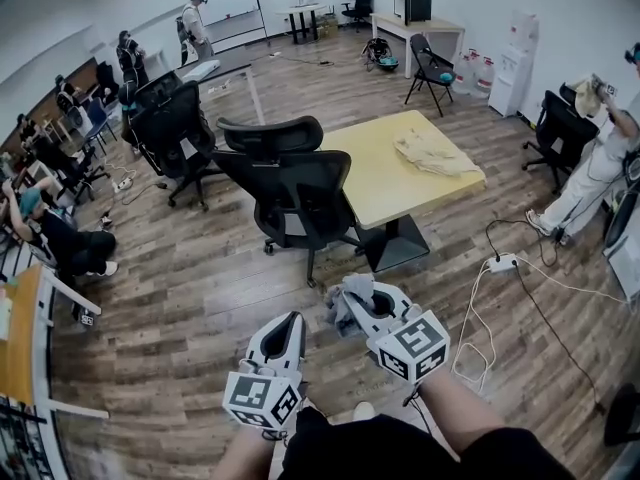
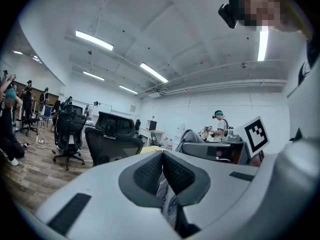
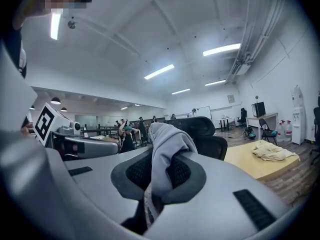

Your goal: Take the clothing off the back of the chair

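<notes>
A grey piece of clothing (image 1: 347,300) hangs bunched between my two grippers, low over the wood floor and in front of the black office chair (image 1: 297,190). The chair's backrest is bare. My right gripper (image 1: 366,295) is shut on the clothing (image 3: 167,144), which drapes up and over its jaws (image 3: 157,171). My left gripper (image 1: 290,321) sits just left of it. In the left gripper view its jaws (image 2: 162,171) are together, with grey fabric (image 2: 168,201) pinched low between them.
A yellow table (image 1: 385,183) behind the chair carries a beige cloth (image 1: 435,153). Other black chairs (image 1: 172,128) stand at the left. A power strip (image 1: 501,262) with cables lies on the floor at the right. People stand and sit around the room's edges.
</notes>
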Demonstrator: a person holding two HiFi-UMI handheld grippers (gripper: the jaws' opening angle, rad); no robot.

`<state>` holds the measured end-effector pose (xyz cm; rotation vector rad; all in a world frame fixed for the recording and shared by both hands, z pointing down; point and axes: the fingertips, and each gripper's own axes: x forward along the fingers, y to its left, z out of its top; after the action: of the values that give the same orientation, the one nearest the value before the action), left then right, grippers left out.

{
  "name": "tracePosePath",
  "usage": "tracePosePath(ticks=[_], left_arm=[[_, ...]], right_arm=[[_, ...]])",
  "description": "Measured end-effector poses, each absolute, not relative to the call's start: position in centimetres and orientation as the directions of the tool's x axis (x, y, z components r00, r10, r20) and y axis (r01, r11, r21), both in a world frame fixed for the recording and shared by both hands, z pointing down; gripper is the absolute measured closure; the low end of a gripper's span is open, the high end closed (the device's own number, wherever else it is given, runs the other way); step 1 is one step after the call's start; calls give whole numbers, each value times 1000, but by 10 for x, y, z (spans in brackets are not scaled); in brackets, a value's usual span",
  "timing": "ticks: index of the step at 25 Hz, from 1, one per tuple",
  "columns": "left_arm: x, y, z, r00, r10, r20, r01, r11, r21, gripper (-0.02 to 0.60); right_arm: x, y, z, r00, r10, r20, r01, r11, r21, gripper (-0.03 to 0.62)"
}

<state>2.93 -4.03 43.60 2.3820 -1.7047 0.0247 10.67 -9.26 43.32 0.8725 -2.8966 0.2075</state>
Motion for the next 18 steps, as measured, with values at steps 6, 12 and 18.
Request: tracePosePath(ticks=[6,12,18], left_arm=[[31,-36,434,333,-933,137,-938,-313,147,566],[33,-31,435,335,-932,141,-938,-316,142,566],[40,-31,435,329,-934,140,-940,-310,143,566]], right_arm=[[110,-89,423,-820,-559,123,-571,815,-103,560],[108,-80,426,-826,-550,127,-562,820,-105,560],[114,-77,429,-832,-540,128,-552,827,-107,560]])
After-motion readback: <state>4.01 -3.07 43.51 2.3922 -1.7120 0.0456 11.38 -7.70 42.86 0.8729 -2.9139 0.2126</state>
